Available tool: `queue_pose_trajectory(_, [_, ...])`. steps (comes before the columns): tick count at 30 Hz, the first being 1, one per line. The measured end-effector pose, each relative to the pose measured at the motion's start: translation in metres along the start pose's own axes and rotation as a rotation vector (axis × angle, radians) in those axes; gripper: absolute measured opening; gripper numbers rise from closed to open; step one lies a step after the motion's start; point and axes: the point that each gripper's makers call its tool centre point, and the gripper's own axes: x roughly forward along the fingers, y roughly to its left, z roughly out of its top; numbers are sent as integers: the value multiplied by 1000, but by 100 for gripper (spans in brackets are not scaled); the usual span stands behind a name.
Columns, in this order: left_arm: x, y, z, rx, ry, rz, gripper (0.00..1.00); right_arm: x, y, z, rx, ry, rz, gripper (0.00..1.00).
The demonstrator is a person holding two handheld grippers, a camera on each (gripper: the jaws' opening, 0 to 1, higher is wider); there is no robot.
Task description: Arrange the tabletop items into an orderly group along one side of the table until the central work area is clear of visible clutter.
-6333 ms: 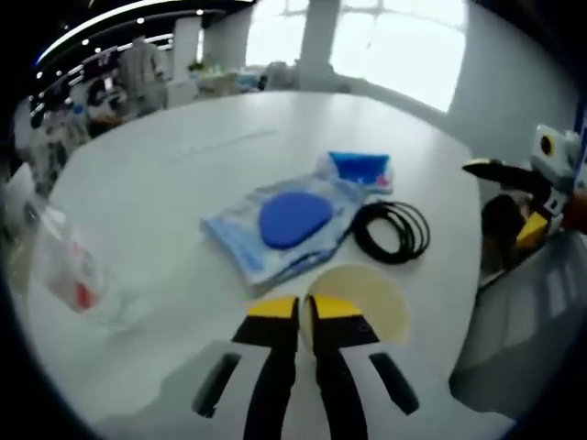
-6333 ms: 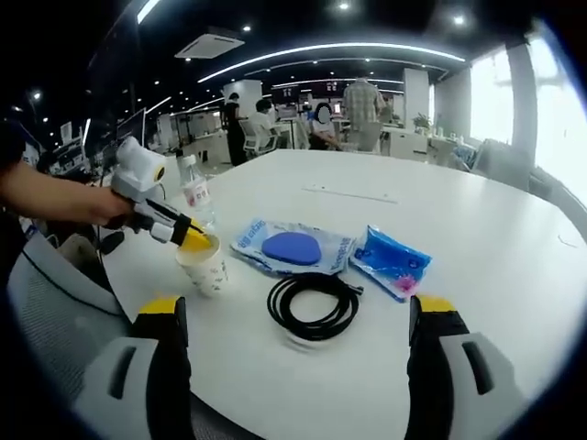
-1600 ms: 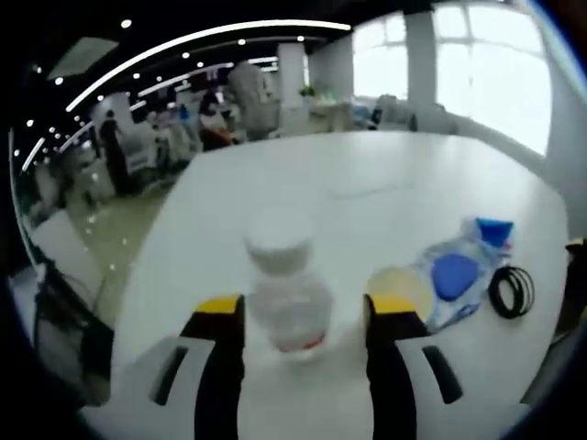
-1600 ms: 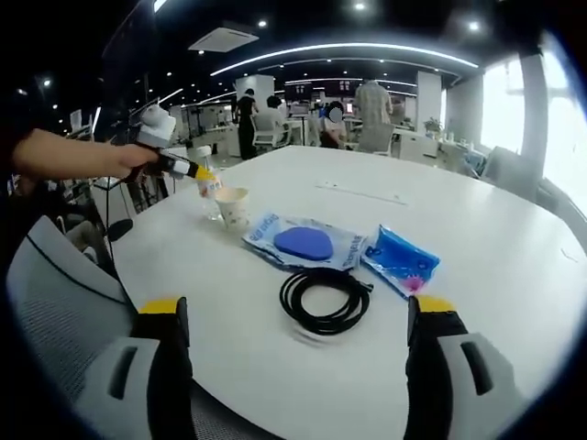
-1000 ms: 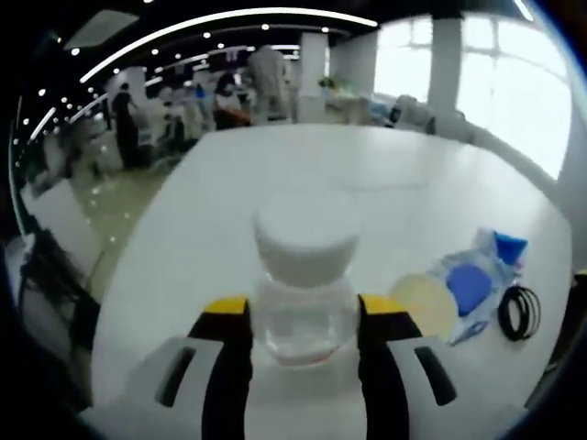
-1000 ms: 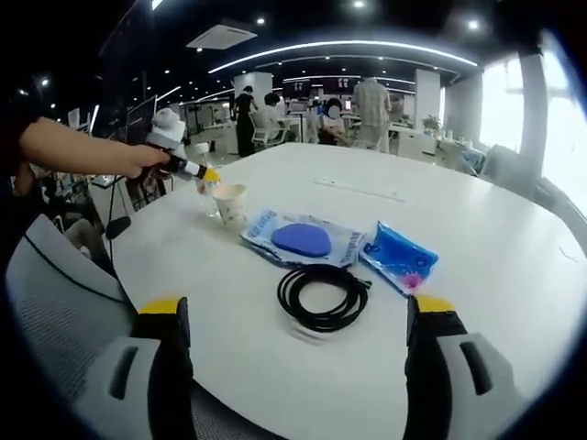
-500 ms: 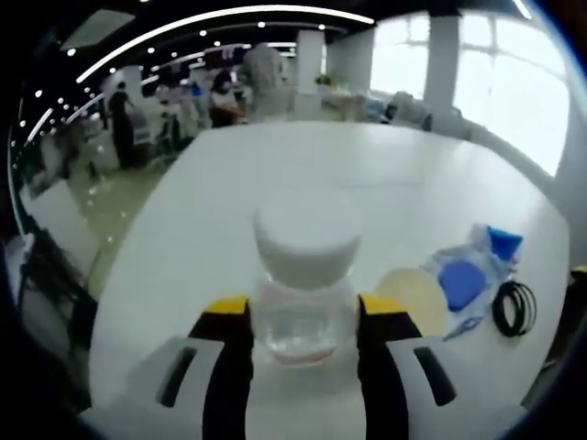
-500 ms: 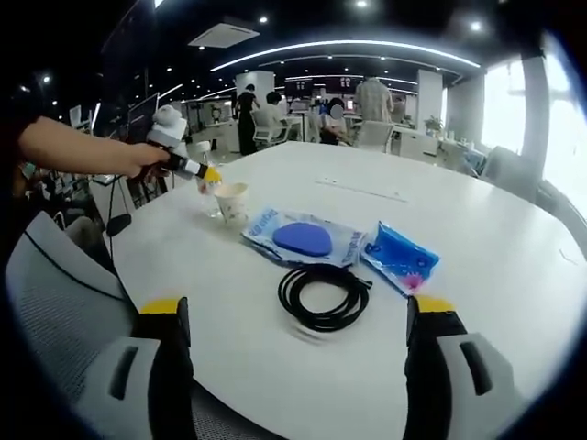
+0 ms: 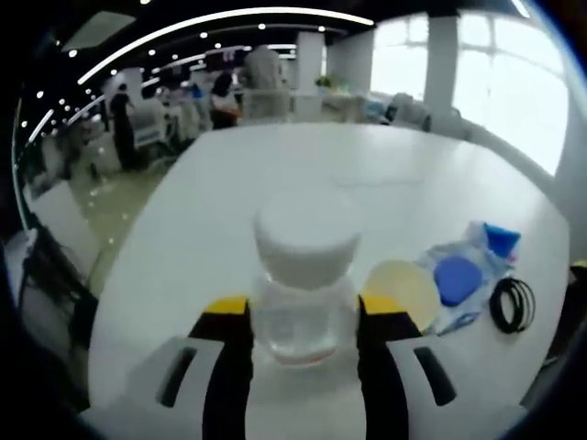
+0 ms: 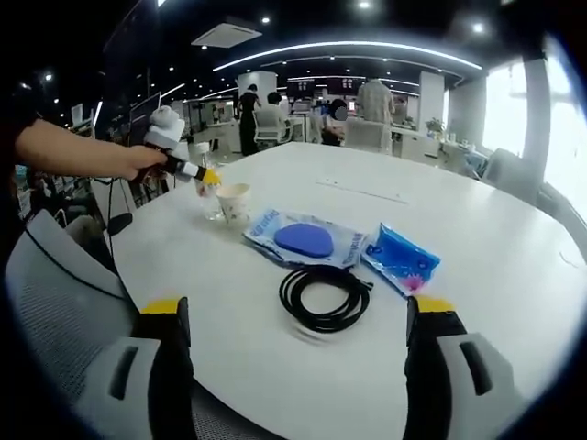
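Left claw grips the upright bottle at the tabletop's left edge, cup just right of it; right claw open, hovering near the cable.

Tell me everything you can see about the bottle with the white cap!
The bottle is clear plastic with a wide white cap on top and a bit of red near its bottom. It stands upright on the white table, near the edge. The left gripper has its two yellow-tipped jaws on either side of it, pressed against its body. A paper cup stands right beside it. In the right gripper view it looks tiny, tucked behind the cup.
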Motion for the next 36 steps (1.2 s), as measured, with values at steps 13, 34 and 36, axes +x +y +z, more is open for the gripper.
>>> queue_pose_trajectory(13, [0,1,1,0,3,-4,42,0,-1,0,-1,2,-3,98])
queue_pose_trajectory(34, [-26,-20,6,122,-28,-100,63,0,-1,2,-7,0,-3,99])
queue_pose_trajectory(36, [-31,-22,4,123,-28,-112,64,0,-1,2,-10,1,-3,99])
